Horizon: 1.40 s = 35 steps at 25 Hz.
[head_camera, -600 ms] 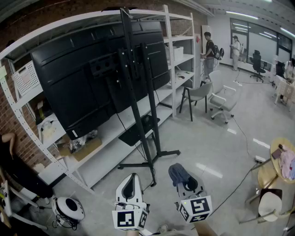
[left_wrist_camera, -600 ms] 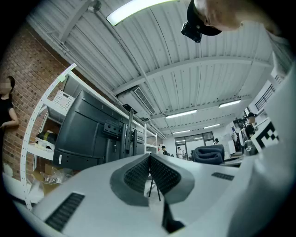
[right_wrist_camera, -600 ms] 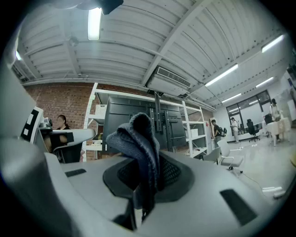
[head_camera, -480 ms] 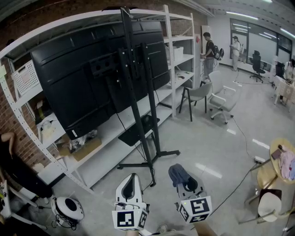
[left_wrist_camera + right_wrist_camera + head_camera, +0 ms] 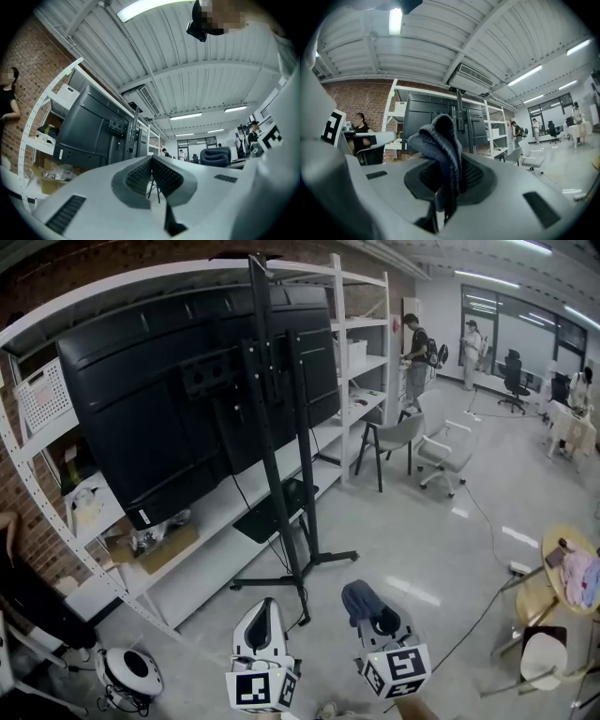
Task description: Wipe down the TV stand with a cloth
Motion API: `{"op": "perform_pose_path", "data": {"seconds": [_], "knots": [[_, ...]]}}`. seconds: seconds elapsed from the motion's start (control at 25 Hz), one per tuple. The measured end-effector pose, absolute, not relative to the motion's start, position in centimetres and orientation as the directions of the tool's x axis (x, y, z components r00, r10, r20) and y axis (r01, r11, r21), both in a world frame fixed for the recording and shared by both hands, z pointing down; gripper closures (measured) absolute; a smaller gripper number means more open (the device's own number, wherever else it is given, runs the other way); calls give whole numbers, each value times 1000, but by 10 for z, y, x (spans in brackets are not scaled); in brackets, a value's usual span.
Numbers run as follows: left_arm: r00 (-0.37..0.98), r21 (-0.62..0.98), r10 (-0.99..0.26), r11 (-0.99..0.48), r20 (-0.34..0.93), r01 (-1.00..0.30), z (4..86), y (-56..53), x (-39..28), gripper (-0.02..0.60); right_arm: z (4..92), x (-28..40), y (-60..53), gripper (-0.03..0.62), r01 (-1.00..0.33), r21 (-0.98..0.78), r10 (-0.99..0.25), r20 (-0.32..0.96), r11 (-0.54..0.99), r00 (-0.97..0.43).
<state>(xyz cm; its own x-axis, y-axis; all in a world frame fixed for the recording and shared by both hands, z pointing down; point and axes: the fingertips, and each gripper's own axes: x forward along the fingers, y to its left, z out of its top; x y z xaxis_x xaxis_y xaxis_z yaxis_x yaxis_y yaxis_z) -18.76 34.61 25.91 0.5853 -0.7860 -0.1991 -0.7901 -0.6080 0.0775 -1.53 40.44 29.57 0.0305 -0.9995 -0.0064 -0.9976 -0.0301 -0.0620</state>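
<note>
A tall black TV stand (image 5: 281,427) on a splayed floor base (image 5: 295,568) carries a big black TV (image 5: 187,381), seen from behind, ahead of me. The stand also shows in the left gripper view (image 5: 133,136) and the right gripper view (image 5: 461,117). My right gripper (image 5: 367,607) is shut on a dark blue-grey cloth (image 5: 361,596), which bunches up between its jaws (image 5: 440,150). My left gripper (image 5: 262,620) is shut with nothing in it, its jaws meeting (image 5: 151,161). Both grippers hang low, short of the stand's base.
White shelving (image 5: 366,352) lines the brick wall behind the TV, with boxes on its lower shelf (image 5: 155,545). Grey chairs (image 5: 403,432) stand to the right. A round wooden table (image 5: 562,577) is at the far right. People stand at the back (image 5: 412,343).
The head view has shifted slightly: the stand and room sit a little lower and nearer. Both grippers keep their places and stay shut.
</note>
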Motion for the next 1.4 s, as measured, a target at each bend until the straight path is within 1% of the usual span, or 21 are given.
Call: {"op": "perform_pose_path", "data": {"seconds": [0.32,0.44,0.6,0.8,0.92,1.16,1.4], "knots": [[610,117,-769,-635,-191,-764,263,306,-214,566,296,-51,364,537,-997,-66,-1000,-3,-30,30],[607,95,-767,-633,-208,-768,249,288,-227,566,280,-63,346,537,-997,-73,-999,-39,-29,32],[601,75,-765,-630,-232,-773,237,275,-235,566,266,-61,338,537,-997,-58,-995,-82,-54,59],[623,70,-760,-642,-185,-763,249,265,-229,566,277,-51,334,537,-991,-94,-994,-53,-94,99],[628,85,-756,-649,-184,-756,250,261,-221,566,280,-48,327,537,-991,-89,-994,-35,-97,101],[600,91,-777,-622,-190,-777,257,236,-212,566,276,-46,295,537,-996,-72,-997,-56,-47,51],[582,72,-794,-600,-173,-797,270,196,-180,566,293,-13,239,537,-995,-105,-998,-62,-3,9]]}}
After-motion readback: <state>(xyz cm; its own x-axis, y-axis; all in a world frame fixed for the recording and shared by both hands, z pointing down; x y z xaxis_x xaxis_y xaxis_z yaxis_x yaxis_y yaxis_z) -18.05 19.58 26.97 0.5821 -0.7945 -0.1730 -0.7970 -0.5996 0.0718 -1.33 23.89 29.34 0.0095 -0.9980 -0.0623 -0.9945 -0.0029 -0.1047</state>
